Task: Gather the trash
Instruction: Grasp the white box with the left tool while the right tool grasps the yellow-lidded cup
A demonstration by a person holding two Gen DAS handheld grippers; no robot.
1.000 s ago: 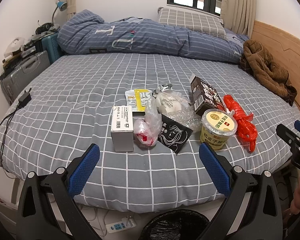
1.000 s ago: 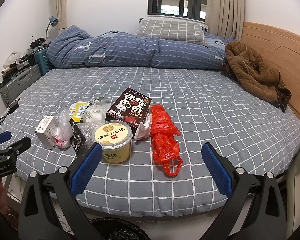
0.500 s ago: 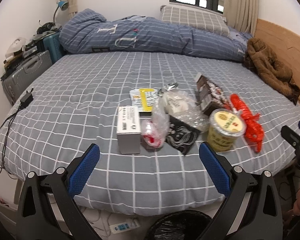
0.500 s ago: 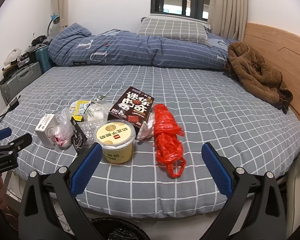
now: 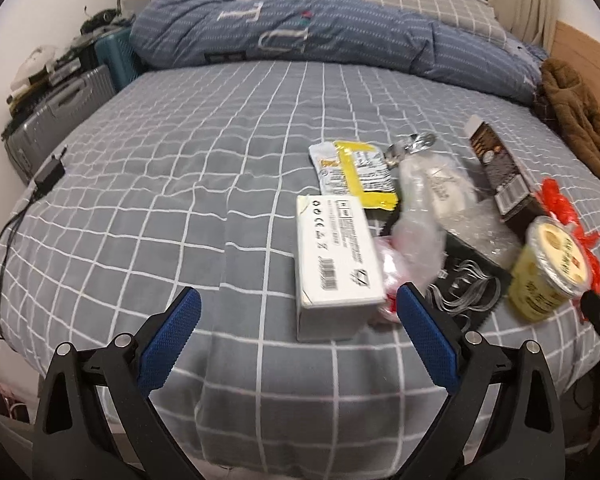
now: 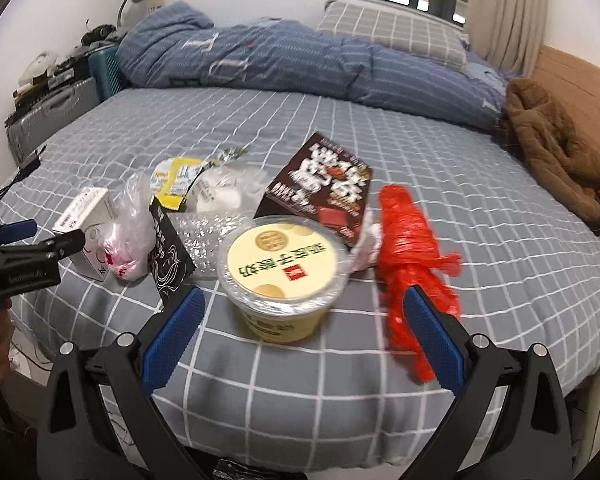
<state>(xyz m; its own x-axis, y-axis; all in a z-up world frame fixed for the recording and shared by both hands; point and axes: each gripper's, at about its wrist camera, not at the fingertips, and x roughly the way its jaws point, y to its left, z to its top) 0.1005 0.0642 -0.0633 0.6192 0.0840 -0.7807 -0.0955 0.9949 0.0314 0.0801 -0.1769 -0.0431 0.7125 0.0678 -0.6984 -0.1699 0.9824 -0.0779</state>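
Both grippers hover over the near edge of the bed (image 5: 180, 184), each with its jaws spread wide and holding nothing. The left gripper (image 5: 296, 332) faces one white box (image 5: 334, 256), which lies near that edge with its short end toward the jaws. The right gripper (image 6: 304, 328) faces one yellow lidded cup (image 6: 284, 276), which stands upright between the line of its jaws.

The trash sits in one cluster near the bed's near edge: one white box (image 6: 88, 220), one crumpled clear bag (image 6: 132, 236), one black sachet (image 6: 168, 256), one yellow packet (image 6: 176, 180), one dark brown carton (image 6: 320, 188), one yellow lidded cup and one red plastic bag (image 6: 412, 264). The red bag lies just beside the cup. The carton lies behind the cup.
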